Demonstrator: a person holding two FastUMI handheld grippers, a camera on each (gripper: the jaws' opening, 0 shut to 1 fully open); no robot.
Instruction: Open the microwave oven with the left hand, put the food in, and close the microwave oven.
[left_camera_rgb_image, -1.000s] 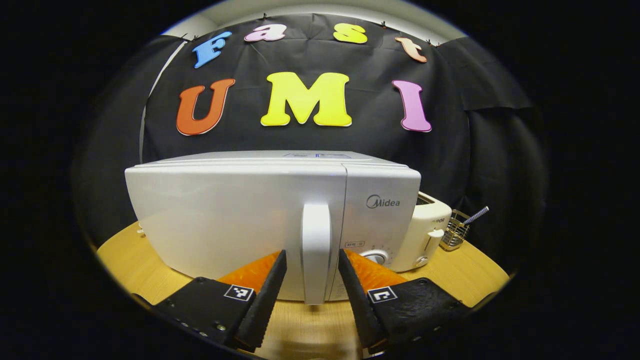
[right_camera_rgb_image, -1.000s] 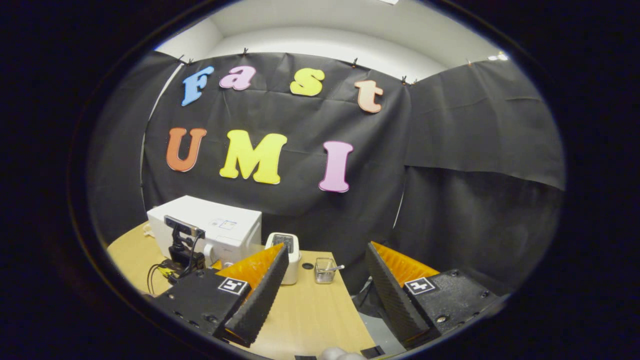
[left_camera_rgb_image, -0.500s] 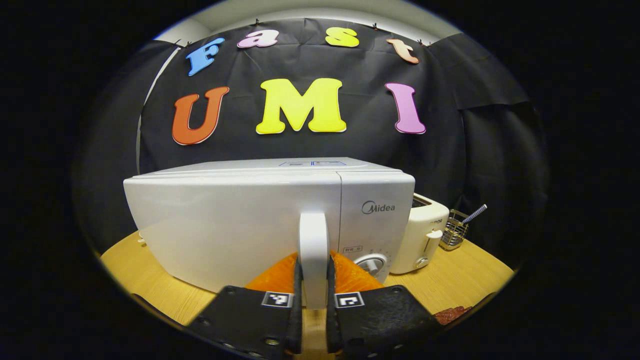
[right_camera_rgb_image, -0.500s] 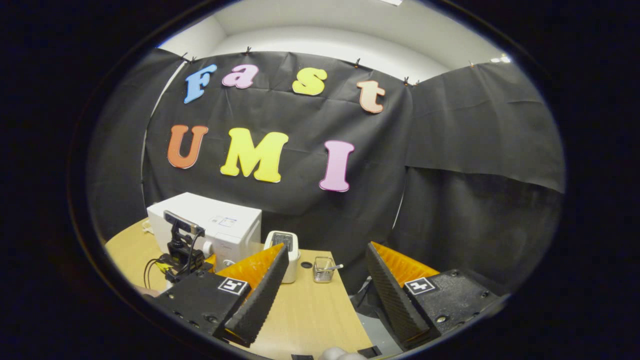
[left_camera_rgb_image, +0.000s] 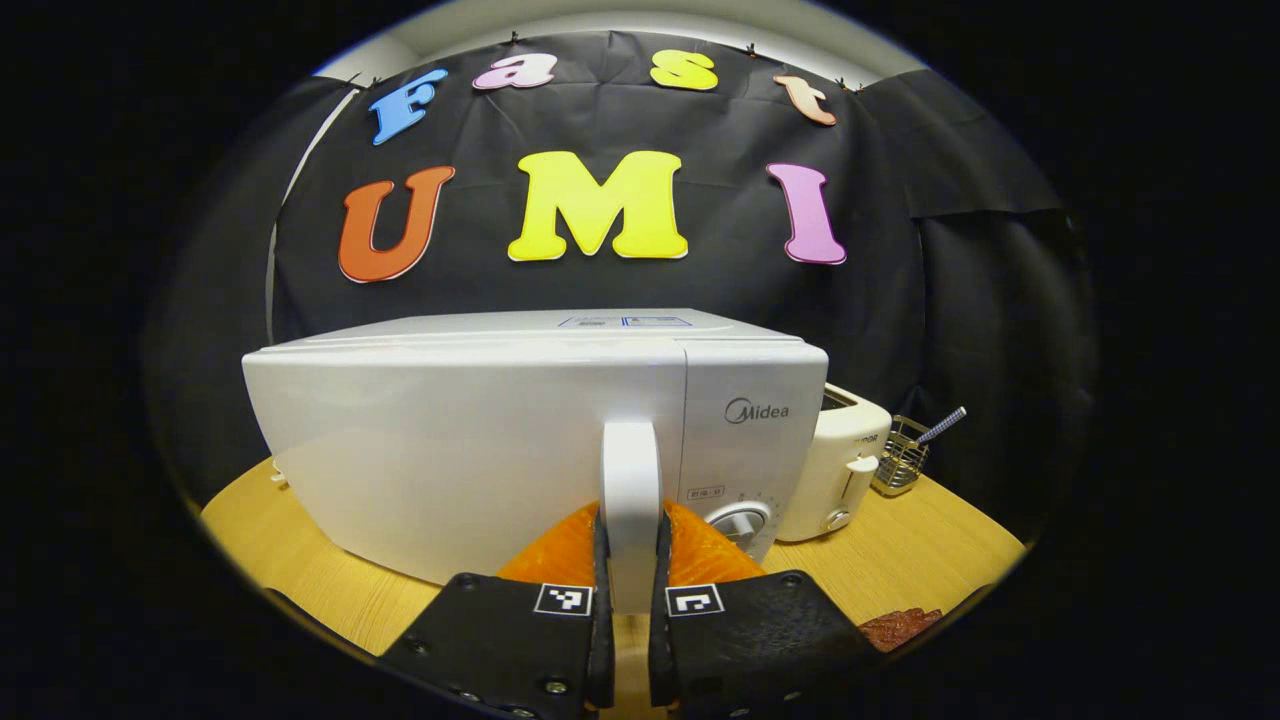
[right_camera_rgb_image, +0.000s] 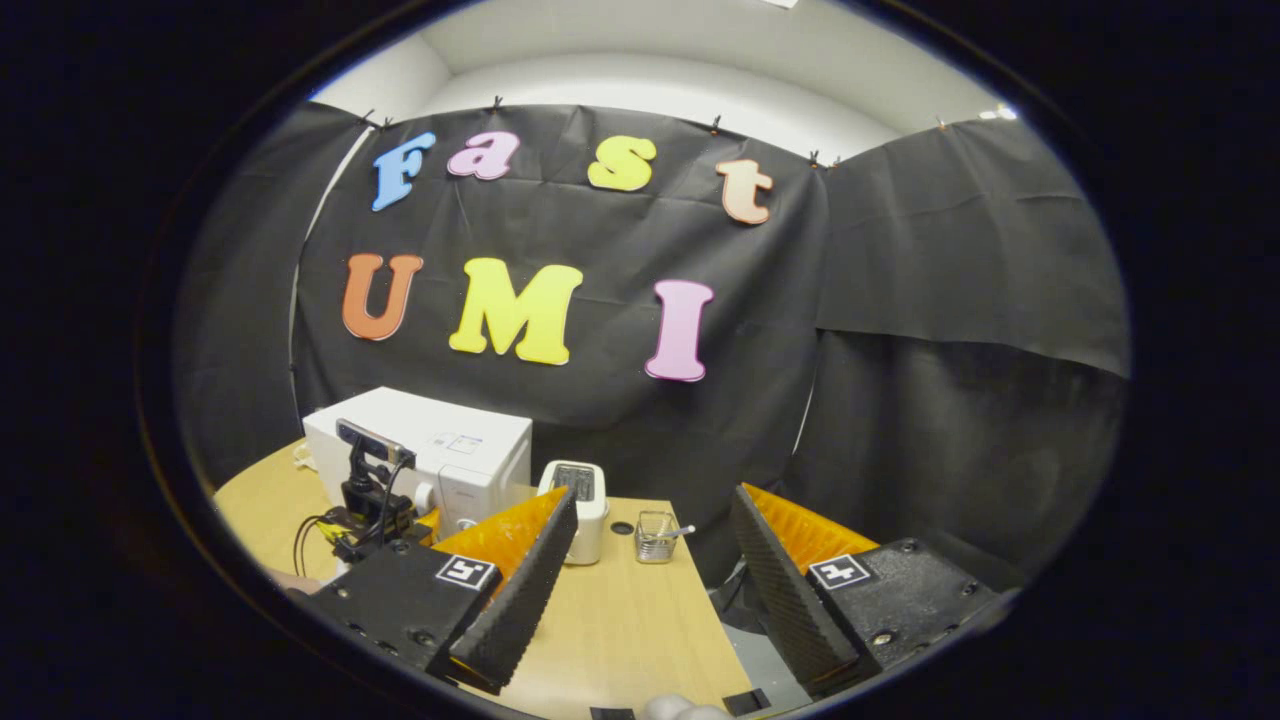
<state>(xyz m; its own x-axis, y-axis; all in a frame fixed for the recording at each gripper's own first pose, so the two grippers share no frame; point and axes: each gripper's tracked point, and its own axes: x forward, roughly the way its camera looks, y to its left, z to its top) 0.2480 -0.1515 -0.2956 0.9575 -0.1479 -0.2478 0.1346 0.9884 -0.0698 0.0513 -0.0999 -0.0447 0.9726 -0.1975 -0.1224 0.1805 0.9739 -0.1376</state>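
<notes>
Wooden table (left_camera_rgb_image: 905, 560) under the microwave (left_camera_rgb_image: 470, 430); my left claw (left_camera_rgb_image: 630, 600) pinches its handle (left_camera_rgb_image: 630, 500), door's shut, right claw (right_camera_rgb_image: 650, 600) spread wide off to its right

Toaster (left_camera_rgb_image: 838, 465) right of microwave (left_camera_rgb_image: 520, 430) (touching?), on table (left_camera_rgb_image: 900, 550).

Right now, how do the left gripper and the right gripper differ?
The left gripper is shut on the microwave door handle, both fingers pressing its sides; the right gripper is open and holds nothing. The left gripper is right up against the microwave; the right gripper hangs over the table, well back from it. Both point toward the booth wall.
</notes>
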